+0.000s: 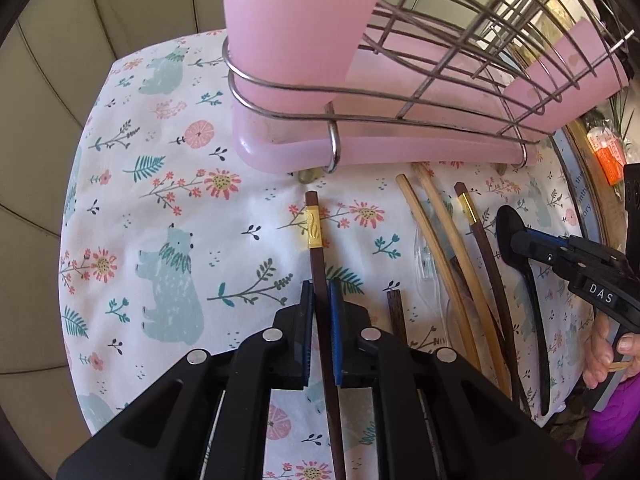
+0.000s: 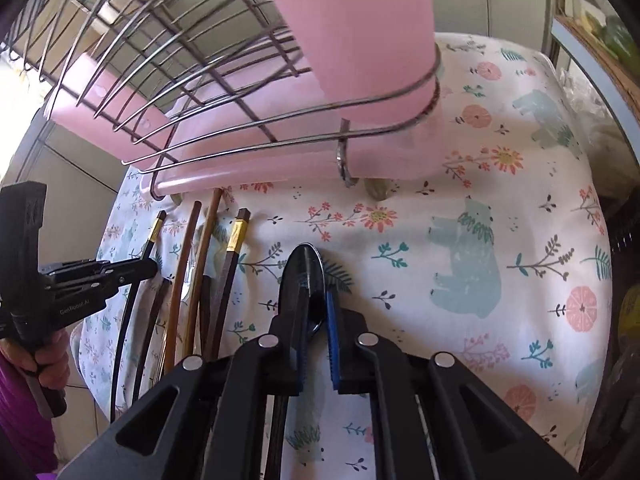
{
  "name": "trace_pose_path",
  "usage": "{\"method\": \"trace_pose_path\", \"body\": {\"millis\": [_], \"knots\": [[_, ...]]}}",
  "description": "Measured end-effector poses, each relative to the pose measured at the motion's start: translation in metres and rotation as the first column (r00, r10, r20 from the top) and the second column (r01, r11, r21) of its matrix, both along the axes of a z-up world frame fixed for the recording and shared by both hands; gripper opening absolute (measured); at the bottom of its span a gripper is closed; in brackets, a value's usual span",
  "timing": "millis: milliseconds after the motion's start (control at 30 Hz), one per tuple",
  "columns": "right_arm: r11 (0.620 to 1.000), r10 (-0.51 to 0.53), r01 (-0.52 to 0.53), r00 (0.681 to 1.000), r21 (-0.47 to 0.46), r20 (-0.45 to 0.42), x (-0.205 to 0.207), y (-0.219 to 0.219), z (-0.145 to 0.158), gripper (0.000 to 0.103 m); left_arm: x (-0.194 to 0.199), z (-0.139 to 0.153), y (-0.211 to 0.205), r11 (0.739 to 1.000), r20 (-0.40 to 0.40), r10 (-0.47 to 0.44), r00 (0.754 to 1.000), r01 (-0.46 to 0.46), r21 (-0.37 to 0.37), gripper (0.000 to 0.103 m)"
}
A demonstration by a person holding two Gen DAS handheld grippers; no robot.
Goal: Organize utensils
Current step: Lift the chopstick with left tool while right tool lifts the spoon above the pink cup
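My left gripper (image 1: 320,292) is shut on a dark brown chopstick with a gold band (image 1: 314,232), whose end points toward the pink rack (image 1: 360,152). The right wrist view shows this gripper (image 2: 148,268) at the left edge. My right gripper (image 2: 316,292) is shut on a black spoon (image 2: 304,268), bowl forward, just over the cloth. In the left wrist view that gripper (image 1: 520,240) and the spoon (image 1: 508,224) sit at the right. Between the two grippers lie several chopsticks: pale bamboo ones (image 1: 424,216), a dark gold-banded one (image 1: 466,204) and a clear plastic spoon (image 1: 424,260).
A wire basket (image 1: 480,40) and a tall pink cup (image 1: 288,32) stand on the rack, close ahead of both grippers. A floral bear-print cloth (image 1: 172,208) covers the table. A hand (image 1: 604,344) and purple sleeve are at the right; an orange packet (image 1: 608,156) lies beyond the edge.
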State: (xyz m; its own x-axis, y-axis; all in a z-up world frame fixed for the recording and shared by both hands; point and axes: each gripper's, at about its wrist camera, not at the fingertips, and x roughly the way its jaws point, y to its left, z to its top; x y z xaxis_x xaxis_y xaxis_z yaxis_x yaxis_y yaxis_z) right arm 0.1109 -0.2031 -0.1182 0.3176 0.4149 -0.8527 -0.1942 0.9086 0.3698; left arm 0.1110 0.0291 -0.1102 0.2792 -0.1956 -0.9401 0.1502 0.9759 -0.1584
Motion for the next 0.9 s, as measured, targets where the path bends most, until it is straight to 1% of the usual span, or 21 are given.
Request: {"method": "trace_pose_path", "body": {"millis": [33,100,233,367,500,600,733,833,900], "knots": [[1.0,-0.005,0.005,1.0,0.005,0.009,-0.002,0.001,0.001,0.004,-0.001,0.0,-0.008,1.0,0.007,0.001,1.0,-0.001,-0.001,0.008],[0.999,-0.02,0.019,0.999,0.026,0.029,-0.006,0.004,0.003,0.003,-0.005,0.002,-0.01,1.0,0.022,0.012,1.0,-0.012,-0.009,0.007],[0.998,-0.042,0.038,0.996,0.049,0.083,-0.019,-0.003,0.014,0.002,-0.016,0.013,0.0,0.998,0.055,0.044,0.998,-0.042,-0.036,0.006],[0.995,-0.064,0.052,0.987,0.084,0.149,-0.032,-0.007,0.031,0.002,-0.03,0.033,0.011,0.995,0.119,0.075,0.99,-0.067,-0.068,0.005],[0.994,-0.08,0.06,0.971,0.093,0.227,-0.044,-0.005,0.05,0.002,-0.045,0.06,0.021,0.991,0.206,0.109,0.973,-0.09,-0.099,0.005],[0.993,-0.089,0.061,0.955,0.106,0.282,-0.048,-0.008,0.065,0.002,-0.057,0.081,0.028,0.988,0.29,0.126,0.949,-0.094,-0.124,0.005],[0.99,-0.105,0.065,0.929,0.122,0.356,-0.056,-0.016,0.088,0.002,-0.079,0.115,0.042,0.981,0.398,0.152,0.904,-0.091,-0.169,0.005],[0.987,-0.133,0.081,0.9,0.141,0.415,-0.061,-0.026,0.109,0.002,-0.091,0.14,0.044,0.977,0.478,0.174,0.861,-0.09,-0.194,0.005],[0.984,-0.154,0.092,0.876,0.155,0.456,-0.063,-0.037,0.127,0.002,-0.098,0.16,0.048,0.973,0.532,0.19,0.825,-0.084,-0.216,0.005]]}}
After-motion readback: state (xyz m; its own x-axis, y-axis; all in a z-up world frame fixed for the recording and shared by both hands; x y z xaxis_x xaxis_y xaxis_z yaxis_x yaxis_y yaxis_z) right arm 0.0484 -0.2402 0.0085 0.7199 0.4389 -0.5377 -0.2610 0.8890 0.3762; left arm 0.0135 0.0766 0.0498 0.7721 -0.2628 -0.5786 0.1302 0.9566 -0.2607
